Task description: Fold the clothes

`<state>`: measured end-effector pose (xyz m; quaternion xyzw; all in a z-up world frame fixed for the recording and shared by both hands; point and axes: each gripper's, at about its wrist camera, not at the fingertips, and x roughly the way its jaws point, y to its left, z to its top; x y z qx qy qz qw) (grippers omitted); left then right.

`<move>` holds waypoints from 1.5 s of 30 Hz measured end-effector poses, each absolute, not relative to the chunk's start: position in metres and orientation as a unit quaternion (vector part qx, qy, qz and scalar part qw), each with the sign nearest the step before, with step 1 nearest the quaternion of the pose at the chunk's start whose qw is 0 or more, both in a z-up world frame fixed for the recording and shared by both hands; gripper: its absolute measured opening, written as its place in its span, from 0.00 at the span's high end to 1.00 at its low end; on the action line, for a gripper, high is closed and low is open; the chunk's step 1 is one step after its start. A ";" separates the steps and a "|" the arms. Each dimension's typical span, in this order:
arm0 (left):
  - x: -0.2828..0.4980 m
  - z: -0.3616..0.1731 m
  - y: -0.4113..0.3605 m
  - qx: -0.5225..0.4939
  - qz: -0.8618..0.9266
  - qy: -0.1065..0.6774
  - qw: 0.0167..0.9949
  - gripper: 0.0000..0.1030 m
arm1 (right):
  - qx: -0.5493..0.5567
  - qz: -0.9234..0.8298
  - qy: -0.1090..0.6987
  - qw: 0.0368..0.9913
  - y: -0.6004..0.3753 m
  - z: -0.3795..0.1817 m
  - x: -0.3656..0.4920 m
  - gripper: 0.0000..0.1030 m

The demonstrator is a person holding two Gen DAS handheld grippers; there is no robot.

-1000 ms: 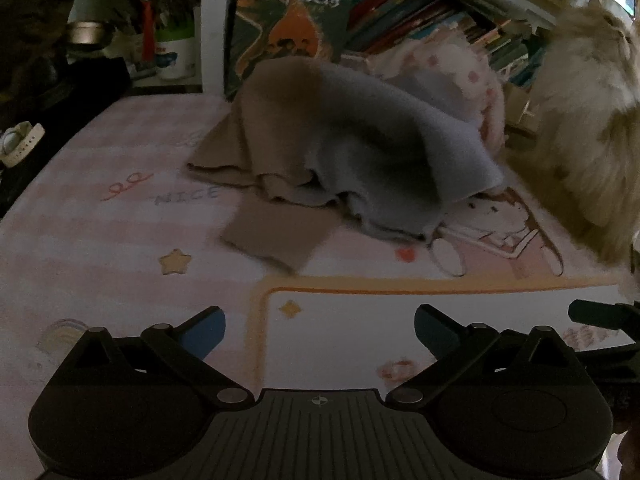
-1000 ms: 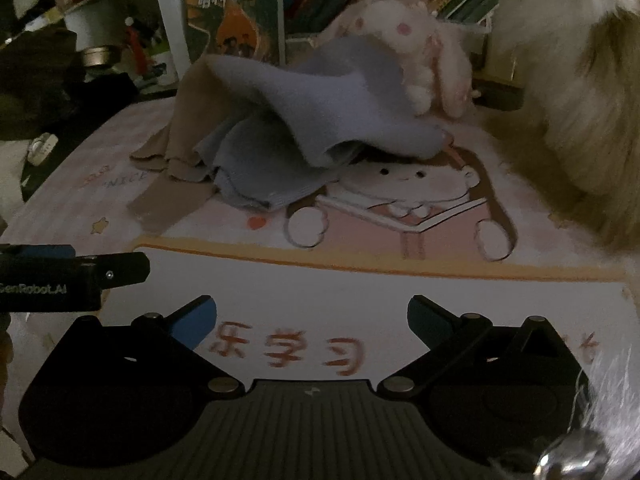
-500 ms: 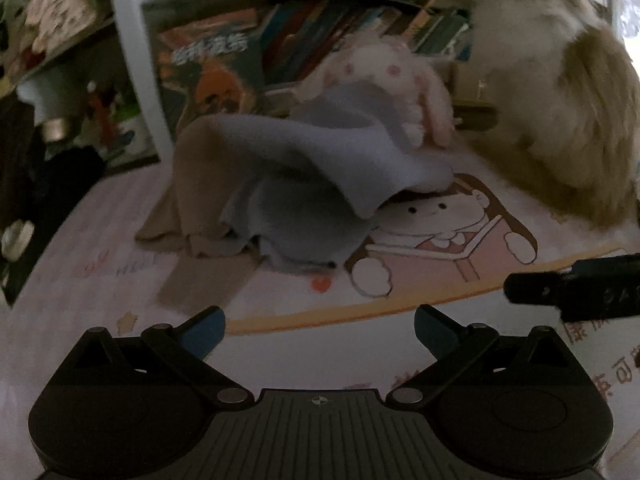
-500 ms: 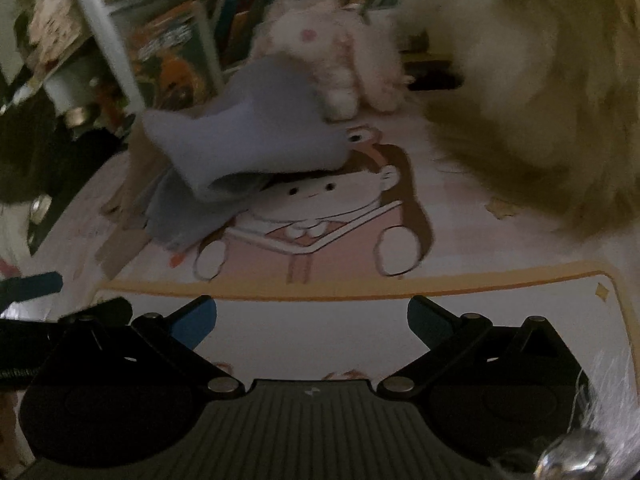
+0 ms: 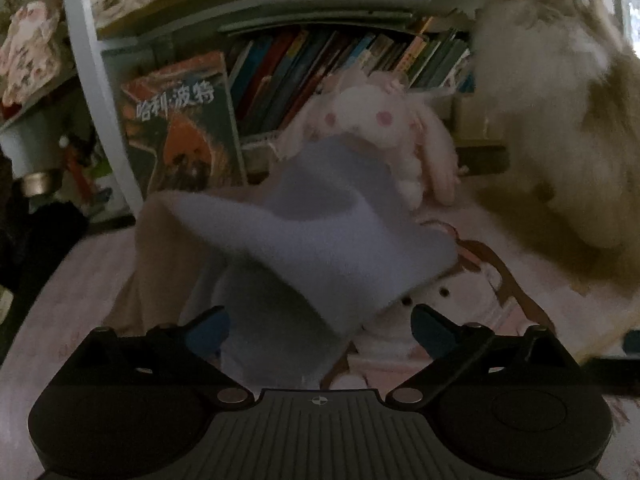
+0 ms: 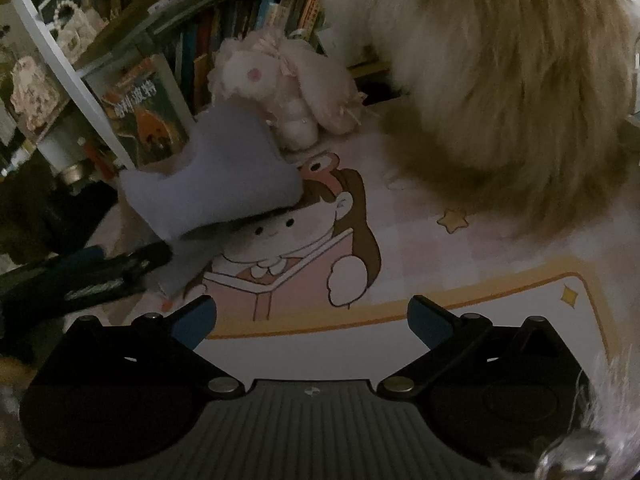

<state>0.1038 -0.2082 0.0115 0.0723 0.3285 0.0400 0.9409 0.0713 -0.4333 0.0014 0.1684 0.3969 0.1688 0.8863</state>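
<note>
Pale blue fleece garment [image 5: 320, 248], crumpled and unfolded, heaped at frame centre in the left wrist view. Tan garment [image 5: 160, 264] lies beneath it, showing at centre left, also unfolded.

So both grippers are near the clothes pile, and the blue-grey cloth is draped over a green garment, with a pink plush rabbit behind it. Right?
Not quite: the garment under the blue-grey cloth is tan, not green, as the left wrist view shows. The pink plush rabbit does sit behind the pile, and both grippers are near it.
</note>
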 end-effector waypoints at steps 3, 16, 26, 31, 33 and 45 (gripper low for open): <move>0.126 -0.001 -0.215 0.093 0.038 0.341 0.935 0.13 | 0.183 0.174 0.397 0.882 -0.436 0.003 0.072 0.00; 0.085 0.043 -0.192 0.079 0.057 0.263 0.960 0.88 | 0.239 0.242 0.395 0.853 -0.432 0.011 0.078 0.00; 0.007 0.042 -0.175 0.063 0.093 0.289 0.951 0.89 | 0.367 0.310 0.454 0.751 -0.400 -0.020 0.091 0.00; -0.025 0.051 -0.179 0.050 0.080 0.274 0.957 0.89 | 0.430 0.329 0.496 0.679 -0.386 -0.041 0.094 0.03; -0.033 0.055 -0.182 0.050 0.076 0.266 0.960 0.89 | 0.461 0.350 0.499 0.645 -0.382 -0.046 0.094 0.08; -0.041 0.108 -0.193 0.046 0.052 0.172 0.983 0.89 | 0.482 0.426 0.351 0.680 -0.424 0.047 0.095 0.90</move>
